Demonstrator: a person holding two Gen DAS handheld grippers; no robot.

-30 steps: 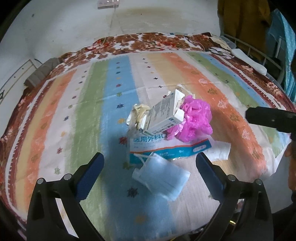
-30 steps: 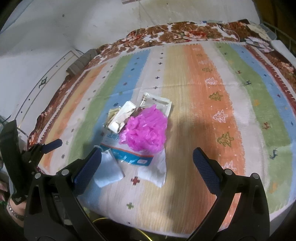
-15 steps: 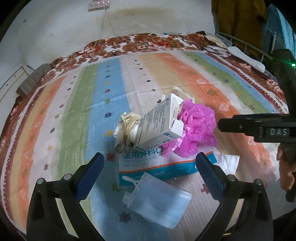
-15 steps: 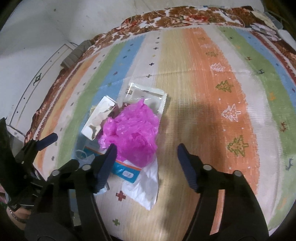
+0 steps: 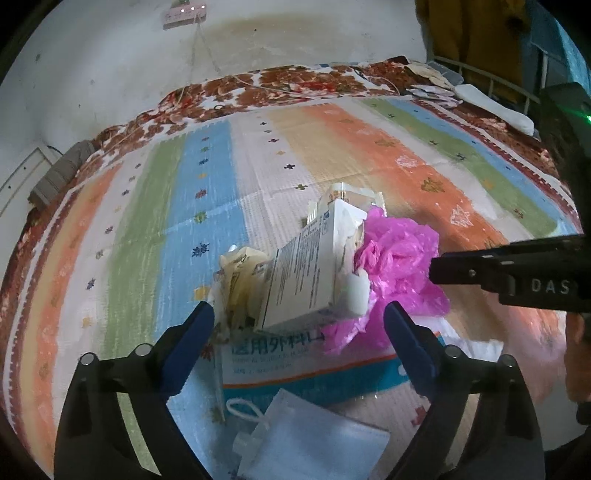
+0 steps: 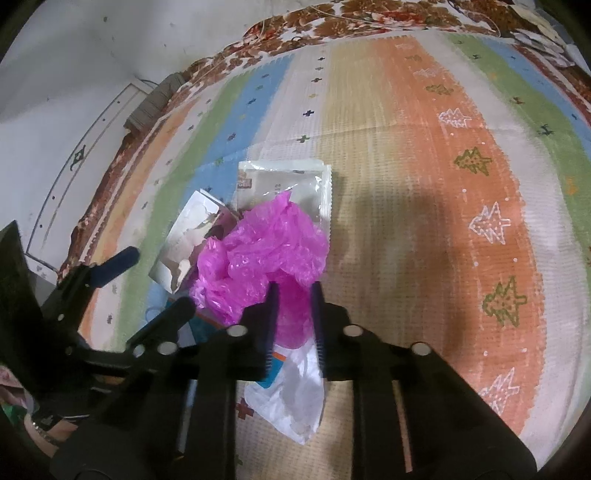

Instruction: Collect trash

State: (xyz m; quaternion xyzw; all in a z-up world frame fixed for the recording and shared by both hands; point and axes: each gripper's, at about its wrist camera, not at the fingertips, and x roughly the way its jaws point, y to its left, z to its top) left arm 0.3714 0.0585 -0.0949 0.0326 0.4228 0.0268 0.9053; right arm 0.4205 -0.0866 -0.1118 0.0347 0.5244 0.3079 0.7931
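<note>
Left wrist: striped mat [image 5: 207, 177], floral blanket [image 5: 295, 79], possibly socket strip [image 5: 183, 14].

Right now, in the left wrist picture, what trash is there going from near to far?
Blue face mask → blue-and-white mask packet → white carton → clear wrapper behind it.

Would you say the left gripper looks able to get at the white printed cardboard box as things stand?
Probably yes: the left gripper is open, and the white printed cardboard box lies just ahead between its fingertips, atop the pile, with only the crumpled pink plastic bag touching its side.
</note>
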